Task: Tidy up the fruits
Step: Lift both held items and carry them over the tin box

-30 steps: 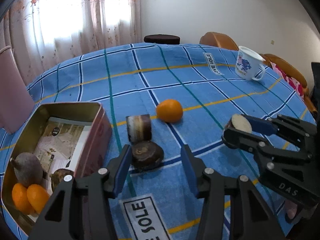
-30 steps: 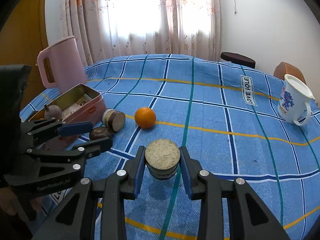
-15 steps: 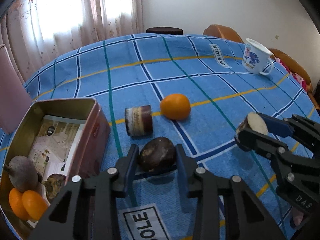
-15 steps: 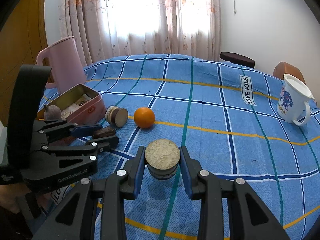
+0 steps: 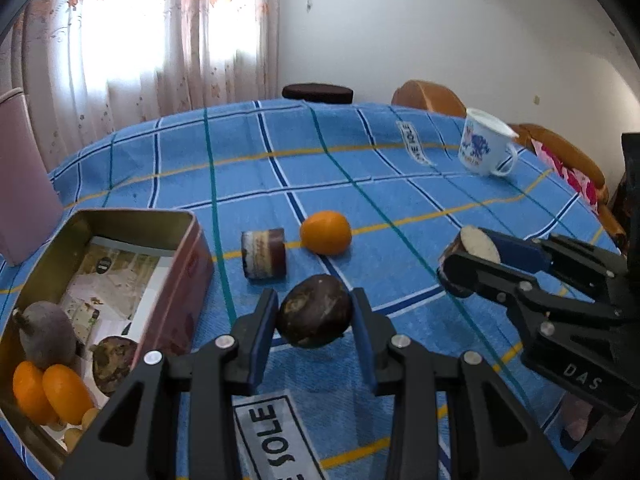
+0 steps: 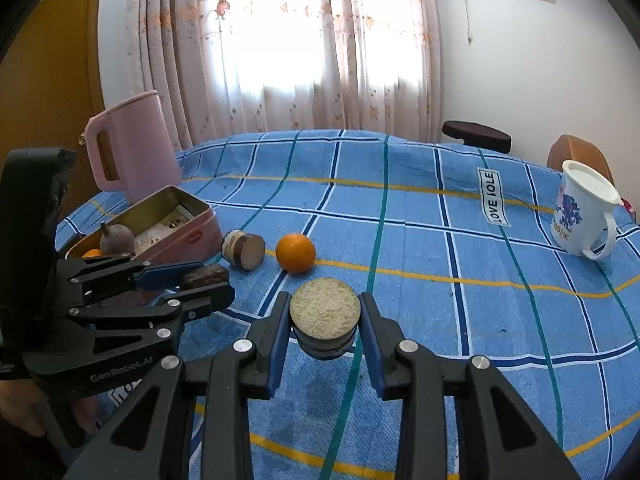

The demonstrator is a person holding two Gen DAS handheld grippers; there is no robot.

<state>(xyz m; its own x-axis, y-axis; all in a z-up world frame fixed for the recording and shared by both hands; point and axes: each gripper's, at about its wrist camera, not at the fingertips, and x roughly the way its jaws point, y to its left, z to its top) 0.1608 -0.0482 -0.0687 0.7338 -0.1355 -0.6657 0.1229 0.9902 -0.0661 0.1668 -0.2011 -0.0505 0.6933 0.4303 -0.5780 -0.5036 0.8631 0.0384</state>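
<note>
My left gripper point(image 5: 315, 320) is shut on a dark brown round fruit point(image 5: 315, 310) and holds it above the blue checked cloth; it also shows in the right wrist view point(image 6: 204, 276). My right gripper point(image 6: 325, 320) is shut on a short brown cylinder with a pale rough top point(image 6: 324, 316), seen from the left wrist view too point(image 5: 474, 246). An orange point(image 5: 326, 232) and a second brown layered cylinder point(image 5: 264, 254) lie on the cloth. An open pink tin point(image 5: 192, 248) at the left holds two small oranges point(image 5: 48, 396) and dark fruits point(image 5: 46, 336).
A white mug with blue print point(image 5: 484, 148) stands at the far right. A pink jug point(image 6: 132, 144) stands behind the tin. Wooden chairs point(image 5: 428, 98) and a dark stool point(image 5: 318, 92) stand beyond the table's far edge.
My left gripper closed on the dark brown fruit and lifted it off the cloth. My right gripper stayed still with its cylinder.
</note>
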